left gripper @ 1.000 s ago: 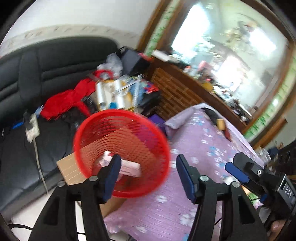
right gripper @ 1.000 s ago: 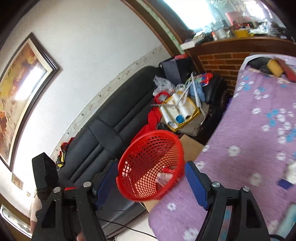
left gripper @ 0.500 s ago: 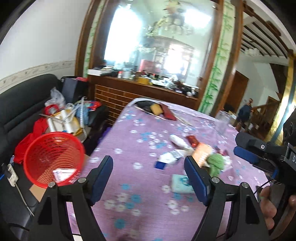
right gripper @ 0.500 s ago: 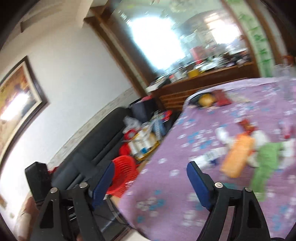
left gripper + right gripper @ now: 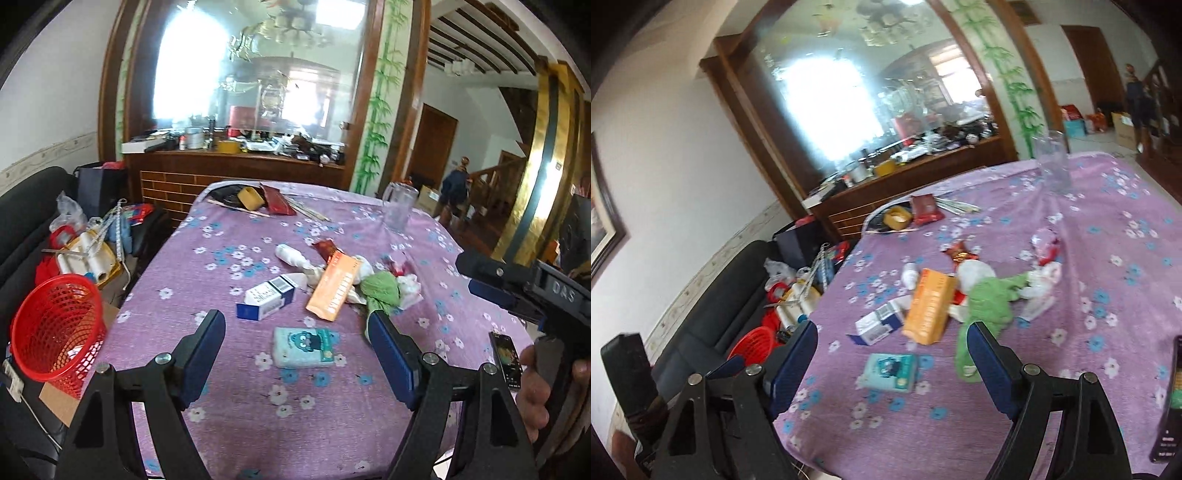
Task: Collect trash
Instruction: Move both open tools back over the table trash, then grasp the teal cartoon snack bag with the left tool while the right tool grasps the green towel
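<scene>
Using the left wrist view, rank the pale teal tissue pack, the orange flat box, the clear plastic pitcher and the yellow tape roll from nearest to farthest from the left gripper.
1. Pale teal tissue pack: on the purple cloth just ahead of the left gripper, between its fingers.
2. Orange flat box: mid-table, slightly right.
3. Clear plastic pitcher: far right.
4. Yellow tape roll: far end, left of centre. The last two are nearly level; the roll looks slightly farther.

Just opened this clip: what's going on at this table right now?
A person is clearing trash off a purple flowered table with a handheld gripper in each hand. Both the left gripper and right gripper are open and empty, their jaws having just widened, and both point at the litter pile: a teal tissue pack, a blue-and-white carton, an orange box and a green wrapper. The red mesh basket sits off the table's left edge with some trash already inside.
</scene>
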Motion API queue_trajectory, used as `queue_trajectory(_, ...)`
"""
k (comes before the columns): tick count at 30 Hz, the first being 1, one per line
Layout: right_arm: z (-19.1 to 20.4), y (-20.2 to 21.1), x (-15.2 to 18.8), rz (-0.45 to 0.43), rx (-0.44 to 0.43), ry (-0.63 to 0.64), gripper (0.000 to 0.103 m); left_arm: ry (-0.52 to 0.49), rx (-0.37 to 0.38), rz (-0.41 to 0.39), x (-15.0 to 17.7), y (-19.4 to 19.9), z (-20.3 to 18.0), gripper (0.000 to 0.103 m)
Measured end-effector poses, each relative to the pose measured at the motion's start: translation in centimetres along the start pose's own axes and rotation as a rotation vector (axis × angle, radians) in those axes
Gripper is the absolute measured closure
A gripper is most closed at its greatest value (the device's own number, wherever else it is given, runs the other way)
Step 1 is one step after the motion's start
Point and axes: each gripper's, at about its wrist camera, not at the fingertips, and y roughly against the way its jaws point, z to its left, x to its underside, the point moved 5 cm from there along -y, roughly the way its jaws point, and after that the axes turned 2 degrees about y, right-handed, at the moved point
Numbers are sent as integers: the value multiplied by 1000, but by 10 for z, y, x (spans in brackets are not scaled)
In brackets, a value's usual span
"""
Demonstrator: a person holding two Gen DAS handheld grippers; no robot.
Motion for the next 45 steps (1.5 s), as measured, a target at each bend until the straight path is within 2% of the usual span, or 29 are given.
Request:
queue_trajectory(6,-38,-18,-7,36,27,-91,17,-41,57,55,2,-30,-5,23)
queue_trajectory(11,-54,-41,-8,82,36,-126,17,-42,156,148,4,-73,-4,23)
queue_trajectory(17,-81,-69,-9,127,58,-194,17,-73,223,243,3,-132,-9,23)
queue_trajectory(24,-114,-103,-11,185,54,-296,17,-106,333,407,18,-188,-21,23)
queue_trajectory(28,-121,-127,-10,230,39,-317,17,-127,367,469,31,-188,-24,23)
queue_trajectory(34,-128,-156,-3,277,54,-337,17,-193,349,495,48,-159,-28,23)
queue_trajectory(39,-128,-168,0,297,82,-322,17,-216,319,464,52,-136,-17,23)
queue_trajectory(42,-127,-174,0,300,96,-311,17,-177,279,438,44,-140,-4,23)
queue_trajectory(45,-127,-178,0,307,93,-316,17,-158,309,400,28,-147,-4,23)
